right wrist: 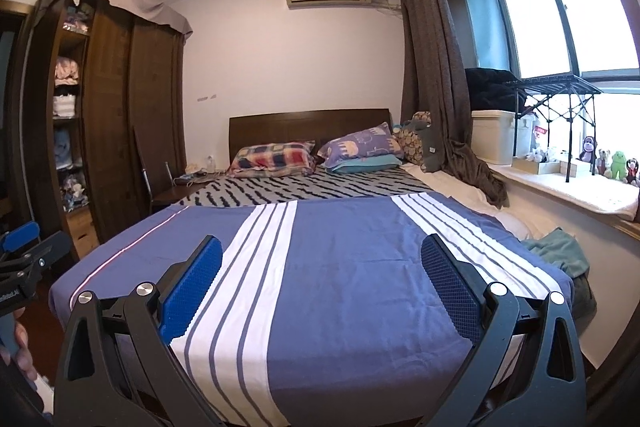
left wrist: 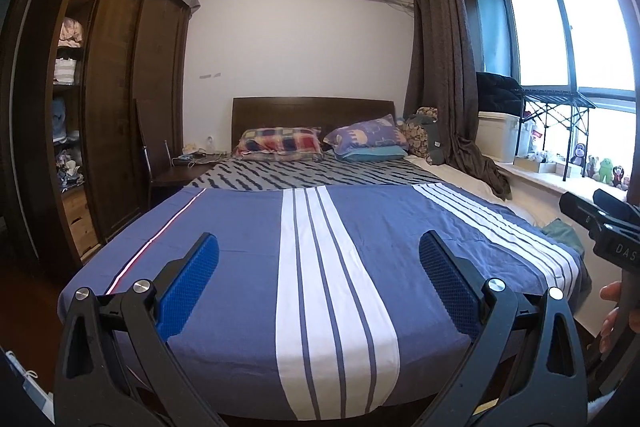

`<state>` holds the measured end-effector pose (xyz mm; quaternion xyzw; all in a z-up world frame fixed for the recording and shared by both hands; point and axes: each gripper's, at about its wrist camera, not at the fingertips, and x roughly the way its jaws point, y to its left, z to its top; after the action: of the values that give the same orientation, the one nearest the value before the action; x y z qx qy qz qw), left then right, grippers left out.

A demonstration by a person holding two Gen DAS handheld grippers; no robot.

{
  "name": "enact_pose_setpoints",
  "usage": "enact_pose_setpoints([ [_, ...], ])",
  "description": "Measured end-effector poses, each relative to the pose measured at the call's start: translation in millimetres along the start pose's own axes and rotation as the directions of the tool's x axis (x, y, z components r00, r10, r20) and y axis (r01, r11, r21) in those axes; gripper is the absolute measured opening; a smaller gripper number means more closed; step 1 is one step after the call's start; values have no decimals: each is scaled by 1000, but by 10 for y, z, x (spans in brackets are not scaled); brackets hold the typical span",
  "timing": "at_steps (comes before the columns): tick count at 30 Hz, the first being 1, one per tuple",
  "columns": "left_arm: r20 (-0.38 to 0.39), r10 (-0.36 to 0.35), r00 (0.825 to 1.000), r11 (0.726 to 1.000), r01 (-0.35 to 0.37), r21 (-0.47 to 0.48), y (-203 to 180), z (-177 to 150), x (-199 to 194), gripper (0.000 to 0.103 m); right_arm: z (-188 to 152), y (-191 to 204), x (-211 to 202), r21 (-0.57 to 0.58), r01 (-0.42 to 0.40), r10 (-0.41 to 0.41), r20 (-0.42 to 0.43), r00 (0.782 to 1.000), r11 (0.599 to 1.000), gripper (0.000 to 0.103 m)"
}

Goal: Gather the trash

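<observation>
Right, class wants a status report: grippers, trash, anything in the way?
Left gripper open, empty. Right gripper open, empty. No trash identifiable; both aimed over the bed. Nothing blocking.

Left gripper point(left wrist: 319, 267), right gripper point(right wrist: 322, 269): jaws spread.

the small clutter on the dark wooden bedside table point(left wrist: 188, 163), far left of the bed, is too small to name. the folded clothes on the open wardrobe shelves point(right wrist: 66, 91) blur together. the green crumpled cloth point(right wrist: 560, 255) at the bed's right side is partly hidden behind the blue striped bedspread point(right wrist: 340, 267). the near foot of the bed is cut off behind both sets of gripper arms.
</observation>
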<state>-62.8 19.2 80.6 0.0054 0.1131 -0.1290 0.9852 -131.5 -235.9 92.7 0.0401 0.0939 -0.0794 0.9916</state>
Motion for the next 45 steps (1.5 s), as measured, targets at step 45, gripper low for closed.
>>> enact_pose_setpoints([
  [45, 12, 0, 1000, 1000, 0, -20, 76, 66, -81, 95, 87, 84, -21, -4, -31, 31, 7, 1000, 1000, 100],
])
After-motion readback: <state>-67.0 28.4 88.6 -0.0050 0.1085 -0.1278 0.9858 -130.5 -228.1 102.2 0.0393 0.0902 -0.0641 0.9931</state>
